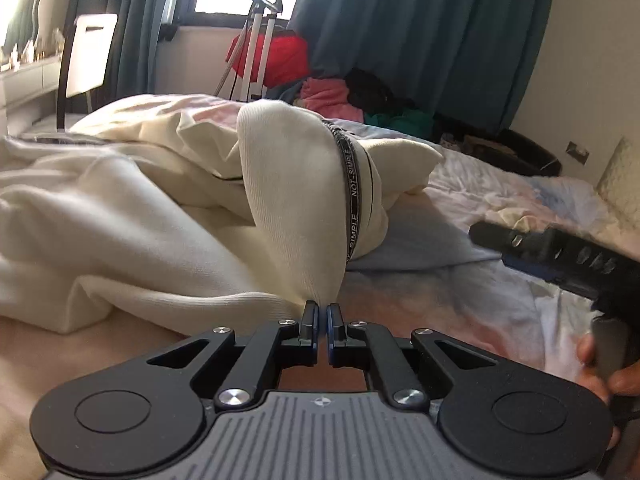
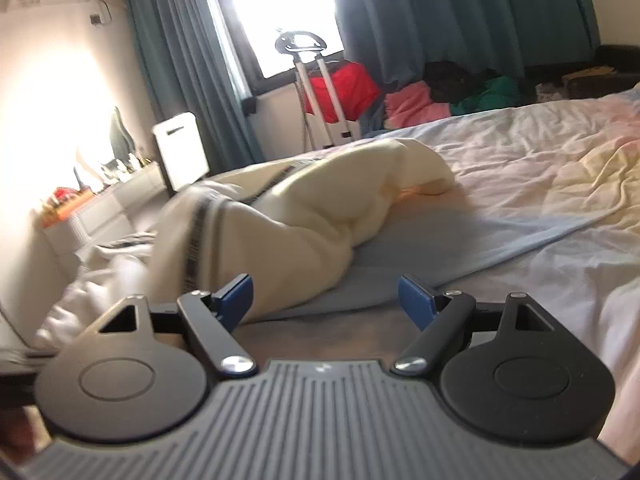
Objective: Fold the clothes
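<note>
A: What is the left wrist view showing?

B: The left gripper (image 1: 323, 314) is pinching a tip of the cream garment (image 1: 280, 184), its fingers closed on the cloth. The garment is rising ahead of the fingers, lying on the bed sheet (image 1: 460, 296). A black printed band (image 1: 354, 196) is running down it.

A: And the other view?

B: The right gripper (image 2: 326, 300) is holding its blue pads (image 2: 236, 298) wide apart, gripping nothing. The garment (image 2: 320, 208) is lying ahead, passing just beside the left-hand pad. Only the left view is showing the right gripper (image 1: 560, 256) from outside, right of the fingers.
</note>
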Available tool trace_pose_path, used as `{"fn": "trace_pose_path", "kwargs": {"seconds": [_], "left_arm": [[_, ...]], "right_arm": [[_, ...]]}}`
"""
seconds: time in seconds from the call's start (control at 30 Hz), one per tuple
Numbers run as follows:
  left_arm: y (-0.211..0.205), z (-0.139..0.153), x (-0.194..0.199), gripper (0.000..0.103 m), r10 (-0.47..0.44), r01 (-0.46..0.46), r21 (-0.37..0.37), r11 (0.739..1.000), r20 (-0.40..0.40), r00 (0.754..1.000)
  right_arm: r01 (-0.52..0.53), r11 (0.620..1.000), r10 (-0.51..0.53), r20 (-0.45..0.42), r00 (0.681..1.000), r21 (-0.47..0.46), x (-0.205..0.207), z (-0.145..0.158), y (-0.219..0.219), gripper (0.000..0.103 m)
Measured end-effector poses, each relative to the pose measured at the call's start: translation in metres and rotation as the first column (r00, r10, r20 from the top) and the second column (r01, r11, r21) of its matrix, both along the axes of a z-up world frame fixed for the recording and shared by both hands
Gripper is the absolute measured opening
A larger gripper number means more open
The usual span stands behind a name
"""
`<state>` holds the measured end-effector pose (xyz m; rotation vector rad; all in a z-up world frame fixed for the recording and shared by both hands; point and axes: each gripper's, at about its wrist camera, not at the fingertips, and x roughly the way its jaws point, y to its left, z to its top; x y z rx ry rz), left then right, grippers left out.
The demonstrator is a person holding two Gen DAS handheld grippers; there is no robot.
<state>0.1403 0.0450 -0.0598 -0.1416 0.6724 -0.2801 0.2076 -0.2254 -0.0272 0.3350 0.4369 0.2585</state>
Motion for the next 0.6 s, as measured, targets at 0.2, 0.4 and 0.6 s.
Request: {"fn": "trace_pose_path", "kwargs": {"seconds": [0.2, 0.4, 0.6], "left_arm": [[0.014, -0.023, 0.018, 0.004, -0.036, 0.031, -0.089, 0.996, -0.046, 0.998], [0.017, -0.048, 0.035, 0.005, -0.043, 0.028, -0.150, 0.988, -0.098, 0.994], [0.032, -0.064, 0.052, 0.005, -0.064, 0.028, -0.270, 0.962, -0.127, 0.990]], "right_arm": [[-0.046, 0.997, 0.046, -0.008, 0.999, -0.056, 0.053, 0.044, 0.033, 0.077], [-0.058, 0.978, 0.036, -0.115, 0.993, -0.201, 0.182, 0.082, 0.108, 0.076], [-0.066, 0.905, -0.042, -0.242, 0.969, -0.420, 0.306, 0.069, 0.179, 0.074]]}}
